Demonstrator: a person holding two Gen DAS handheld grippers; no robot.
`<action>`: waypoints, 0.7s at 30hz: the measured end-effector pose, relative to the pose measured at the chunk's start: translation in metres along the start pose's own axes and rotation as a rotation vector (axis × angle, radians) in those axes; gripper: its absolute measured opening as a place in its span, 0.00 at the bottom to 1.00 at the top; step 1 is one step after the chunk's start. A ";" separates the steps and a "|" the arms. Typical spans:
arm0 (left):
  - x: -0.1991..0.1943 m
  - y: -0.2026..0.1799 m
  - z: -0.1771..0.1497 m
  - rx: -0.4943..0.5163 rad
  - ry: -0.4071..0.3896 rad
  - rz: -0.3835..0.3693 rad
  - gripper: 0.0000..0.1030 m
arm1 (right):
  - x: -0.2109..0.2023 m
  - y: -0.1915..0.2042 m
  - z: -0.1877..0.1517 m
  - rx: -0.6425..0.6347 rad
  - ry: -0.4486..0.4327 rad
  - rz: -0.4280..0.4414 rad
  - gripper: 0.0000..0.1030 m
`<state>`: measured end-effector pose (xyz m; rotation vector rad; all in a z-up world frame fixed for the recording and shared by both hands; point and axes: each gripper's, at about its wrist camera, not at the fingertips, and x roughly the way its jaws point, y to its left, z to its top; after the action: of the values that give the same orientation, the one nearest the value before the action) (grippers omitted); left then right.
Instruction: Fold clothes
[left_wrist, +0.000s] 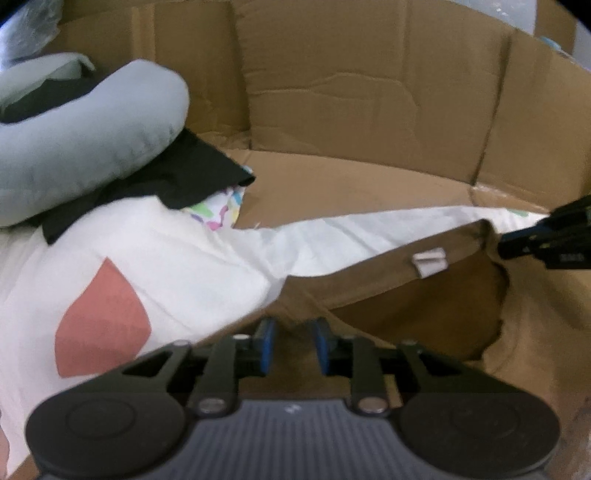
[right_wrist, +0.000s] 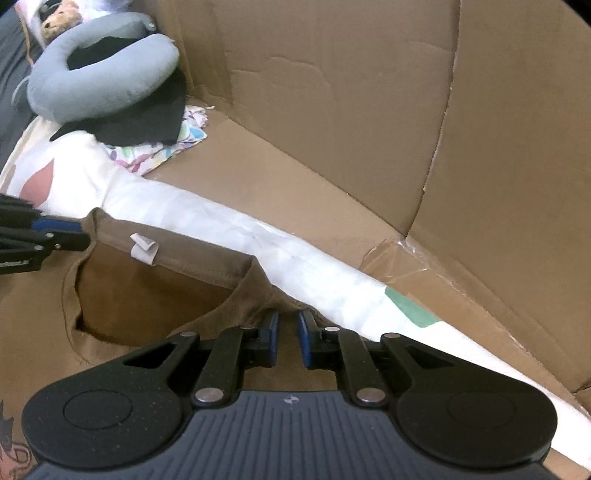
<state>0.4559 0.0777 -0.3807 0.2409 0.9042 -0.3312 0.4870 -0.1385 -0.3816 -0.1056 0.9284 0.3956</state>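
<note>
While I'm gripping the brown shirt's (right_wrist: 155, 295) collar in my right gripper (right_wrist: 287, 341), my left gripper's (left_wrist: 293, 345) jaws are standing apart over it, on the white sheet (left_wrist: 184, 266) inside the cardboard box (right_wrist: 332, 129).

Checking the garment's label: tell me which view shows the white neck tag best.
The right wrist view: the white neck tag sits sharper on the brown shirt's collar, its curl visible. The left wrist view shows it blurrier.

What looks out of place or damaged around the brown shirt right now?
The brown shirt lies with its collar gaping and its tag flipped outward. A neck pillow sits on a black cloth over the white sheet. The cardboard wall is creased and torn along a fold.
</note>
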 end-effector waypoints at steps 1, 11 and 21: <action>-0.003 -0.001 0.000 0.009 -0.006 0.001 0.43 | 0.001 0.000 0.000 0.010 -0.001 -0.001 0.16; -0.037 -0.023 0.004 -0.056 -0.053 -0.004 0.63 | -0.011 0.000 0.008 0.102 0.003 -0.009 0.28; -0.097 -0.054 -0.012 -0.060 -0.073 -0.038 0.74 | -0.118 -0.029 -0.029 0.150 -0.147 0.048 0.48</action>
<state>0.3709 0.0491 -0.3135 0.1557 0.8462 -0.3453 0.4131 -0.2068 -0.3072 0.0822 0.8138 0.3713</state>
